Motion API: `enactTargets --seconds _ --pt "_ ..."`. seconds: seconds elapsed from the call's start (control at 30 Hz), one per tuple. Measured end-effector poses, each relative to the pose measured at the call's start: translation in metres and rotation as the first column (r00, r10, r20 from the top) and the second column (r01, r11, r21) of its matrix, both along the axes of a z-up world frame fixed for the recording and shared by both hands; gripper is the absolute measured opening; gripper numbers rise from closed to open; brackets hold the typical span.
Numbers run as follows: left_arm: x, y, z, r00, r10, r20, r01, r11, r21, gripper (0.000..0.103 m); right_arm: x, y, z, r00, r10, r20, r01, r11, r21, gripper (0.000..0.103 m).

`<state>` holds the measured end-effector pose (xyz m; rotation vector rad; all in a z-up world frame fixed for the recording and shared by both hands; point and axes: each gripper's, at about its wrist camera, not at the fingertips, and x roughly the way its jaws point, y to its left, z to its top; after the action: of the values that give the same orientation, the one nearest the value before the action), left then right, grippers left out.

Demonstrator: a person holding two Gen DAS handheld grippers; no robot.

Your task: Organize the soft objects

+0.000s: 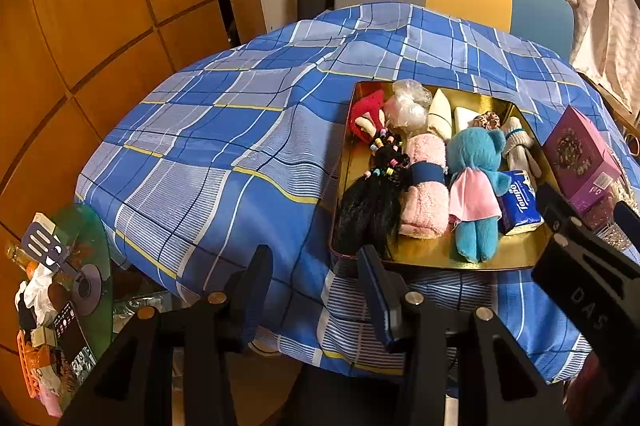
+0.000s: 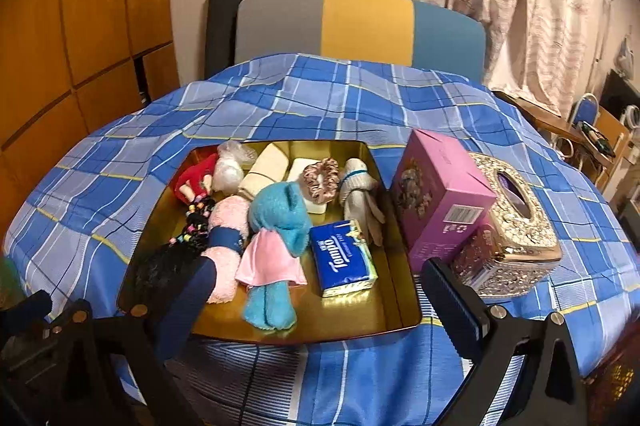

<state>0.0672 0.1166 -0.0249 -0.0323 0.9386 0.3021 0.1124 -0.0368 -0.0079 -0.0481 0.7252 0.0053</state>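
A gold tray (image 2: 352, 322) (image 1: 440, 254) sits on the blue plaid tablecloth (image 1: 224, 146). It holds a blue plush toy in a pink dress (image 2: 276, 226) (image 1: 476, 178), a rolled pink towel (image 2: 228, 226) (image 1: 426, 186), a black hairpiece with coloured bands (image 1: 372, 202), a red doll (image 2: 196, 178), a Tempo tissue pack (image 2: 344, 258), a scrunchie (image 2: 322, 178), a white glove (image 2: 358, 194) and white pads. My left gripper (image 1: 316, 294) is open and empty at the tray's near left corner. My right gripper (image 2: 316, 298) is open and empty over the tray's front edge.
A purple box (image 2: 440, 198) and a sparkly gold tissue box (image 2: 516, 222) stand right of the tray. A grey, yellow and blue chair back (image 2: 360, 26) is behind the table. A cluttered green side table (image 1: 76, 278) lies low at the left. Wooden panels line the left wall.
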Motion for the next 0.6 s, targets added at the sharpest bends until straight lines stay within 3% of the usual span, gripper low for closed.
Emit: enactTargets --seconds 0.13,0.6 --pt "0.000 0.001 0.000 1.000 0.001 -0.002 -0.001 1.000 -0.006 0.044 -0.002 0.002 0.003 1.000 -0.012 0.020 0.013 0.999 -0.042 0.103" --pt "0.001 0.003 -0.001 1.000 0.007 0.000 -0.007 1.000 -0.005 0.044 0.002 -0.008 -0.002 0.999 -0.052 -0.006 0.052 0.998 -0.020 0.103"
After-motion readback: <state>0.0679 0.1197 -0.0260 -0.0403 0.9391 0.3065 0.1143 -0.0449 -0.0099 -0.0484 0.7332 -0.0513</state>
